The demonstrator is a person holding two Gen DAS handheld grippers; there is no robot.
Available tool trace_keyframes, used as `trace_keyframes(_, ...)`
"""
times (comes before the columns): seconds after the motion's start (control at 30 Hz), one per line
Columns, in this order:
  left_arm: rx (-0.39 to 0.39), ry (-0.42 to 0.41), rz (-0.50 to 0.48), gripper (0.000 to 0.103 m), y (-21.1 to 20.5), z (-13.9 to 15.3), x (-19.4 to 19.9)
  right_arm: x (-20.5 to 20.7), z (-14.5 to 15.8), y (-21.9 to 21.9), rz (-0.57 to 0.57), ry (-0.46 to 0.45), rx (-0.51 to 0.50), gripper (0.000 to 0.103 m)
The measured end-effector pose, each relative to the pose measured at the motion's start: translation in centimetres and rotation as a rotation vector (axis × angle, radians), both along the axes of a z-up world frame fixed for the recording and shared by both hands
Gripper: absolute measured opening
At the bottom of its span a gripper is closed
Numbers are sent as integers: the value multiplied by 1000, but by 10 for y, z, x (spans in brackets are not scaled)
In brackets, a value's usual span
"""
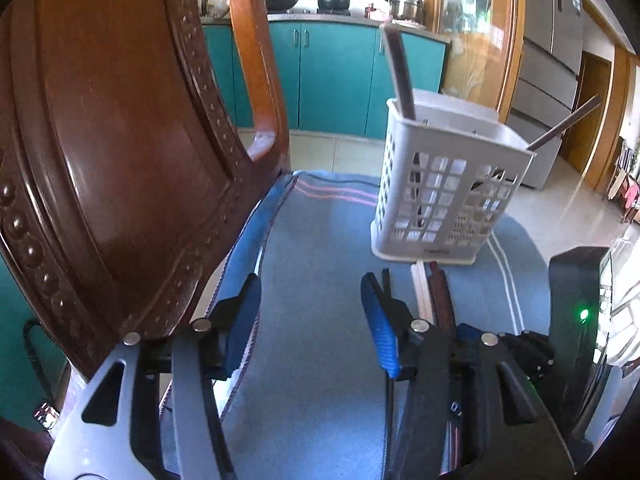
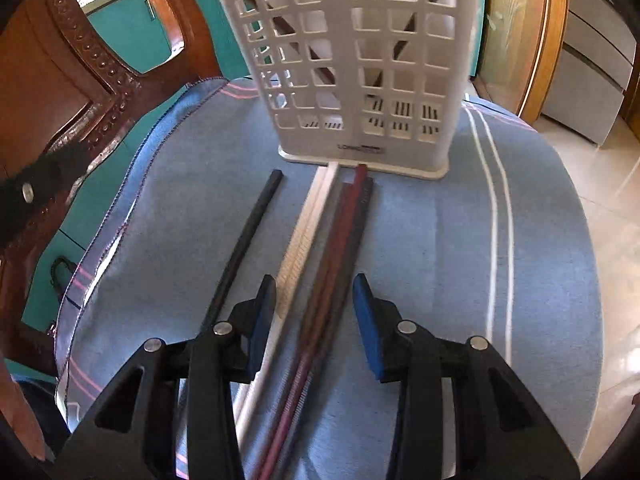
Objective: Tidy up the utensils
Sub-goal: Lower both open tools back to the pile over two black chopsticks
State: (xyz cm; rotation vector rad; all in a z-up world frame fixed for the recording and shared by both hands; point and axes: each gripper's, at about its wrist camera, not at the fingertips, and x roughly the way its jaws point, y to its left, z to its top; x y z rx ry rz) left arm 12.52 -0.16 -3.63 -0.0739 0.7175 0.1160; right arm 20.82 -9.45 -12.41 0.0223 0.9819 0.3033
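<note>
Blue cloth (image 2: 420,260) carries bunched chopsticks (image 2: 332,248) under the right hand-held gripper (image 2: 316,300), wide open and empty like the left hand-held gripper (image 1: 310,300); closing may pinch several.

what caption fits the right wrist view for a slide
Open right gripper poised over loose chopsticks lying on the blue cloth before the white basket.

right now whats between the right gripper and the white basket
Loose chopsticks on the blue cloth run from the right gripper to the white basket, in the right wrist view.
</note>
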Motion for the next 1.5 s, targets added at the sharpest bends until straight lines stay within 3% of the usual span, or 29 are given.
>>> trace_keyframes(0.03,0,6,4,53,2,-1,0,0,0,1,-1,0,6,32)
trace_keyframes(0.1,-5,23,16,54,8,-3,-1,-1,-1,0,-6,4,27,31)
trace_keyframes(0.17,-18,39,26,54,11,-4,1,-3,0,-7,-23,15,65,10)
trace_keyframes(0.23,-28,55,31,54,14,-6,0,-4,0,-16,-39,46,128,8)
trace_keyframes(0.33,-25,67,27,54,12,-8,1,-10,4,-22,-65,42,139,7)
trace_keyframes(0.7,-5,99,-19,59,-7,-21,9,-25,0,-77,-282,50,156,6)
trace_keyframes(0.9,-2,116,-31,63,-13,-26,10,-27,4,-81,-290,29,165,10)
trace_keyframes(0.97,-2,122,-33,65,-14,-28,12,-29,6,-81,-289,23,162,17)
trace_keyframes(1.27,1,149,-34,68,-16,-33,12,-30,5,-85,-301,23,152,30)
trace_keyframes(1.5,5,157,-36,70,-16,-35,12,-30,5,-83,-296,19,145,32)
